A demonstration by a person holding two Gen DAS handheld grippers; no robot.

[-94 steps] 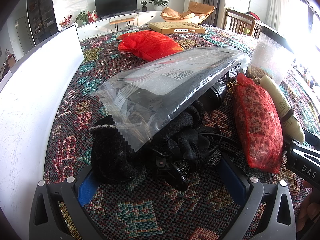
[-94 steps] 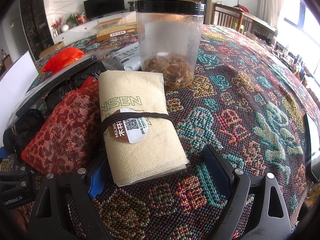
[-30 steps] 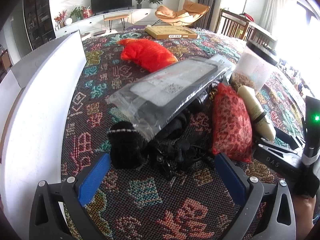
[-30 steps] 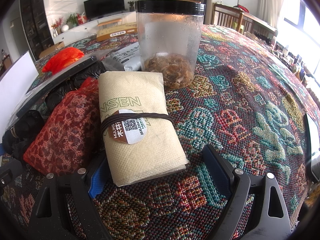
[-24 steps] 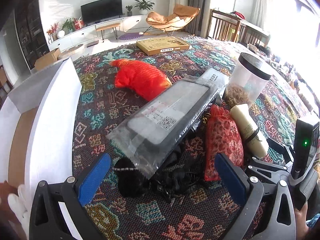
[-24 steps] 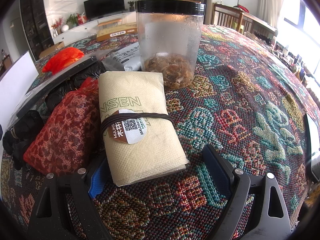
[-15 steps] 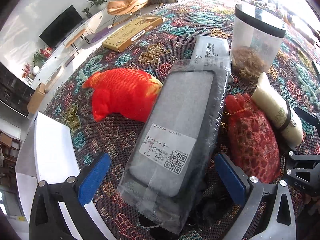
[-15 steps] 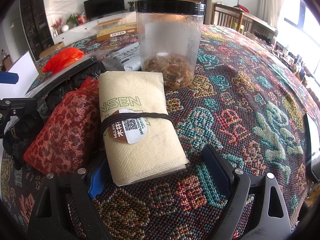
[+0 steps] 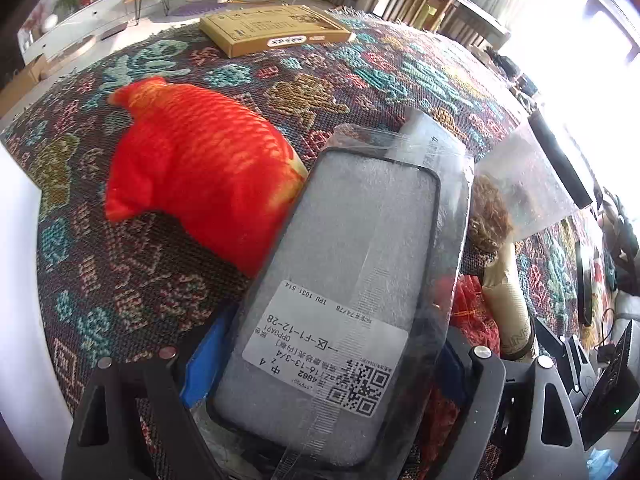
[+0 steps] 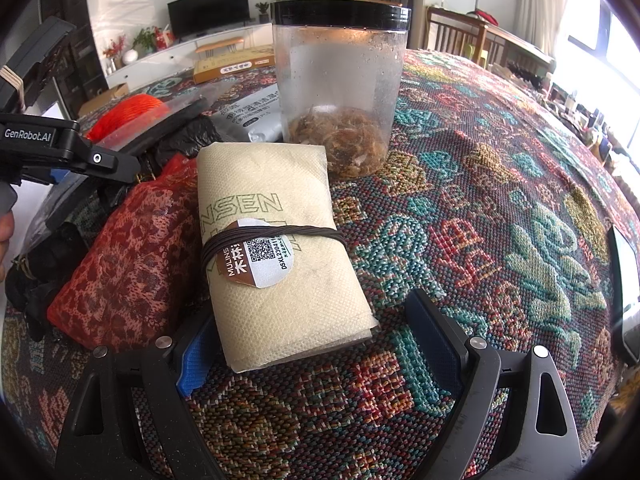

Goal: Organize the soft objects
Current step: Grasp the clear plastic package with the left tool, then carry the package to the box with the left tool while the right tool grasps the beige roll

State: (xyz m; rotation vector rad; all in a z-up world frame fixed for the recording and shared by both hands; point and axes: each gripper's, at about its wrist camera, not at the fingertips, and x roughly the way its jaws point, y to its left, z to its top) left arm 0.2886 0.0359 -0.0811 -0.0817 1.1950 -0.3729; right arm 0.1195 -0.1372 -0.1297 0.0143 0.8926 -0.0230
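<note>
A red fish cushion [image 9: 200,160] is seen lying on the patterned desk [image 9: 132,280]. Beside it, the bagged grey pad [image 9: 352,280] is flanked by the left gripper [image 9: 320,364], its fingers closing. The right gripper [image 10: 316,344] is held wide around a cream cloth roll [image 10: 276,248].
</note>
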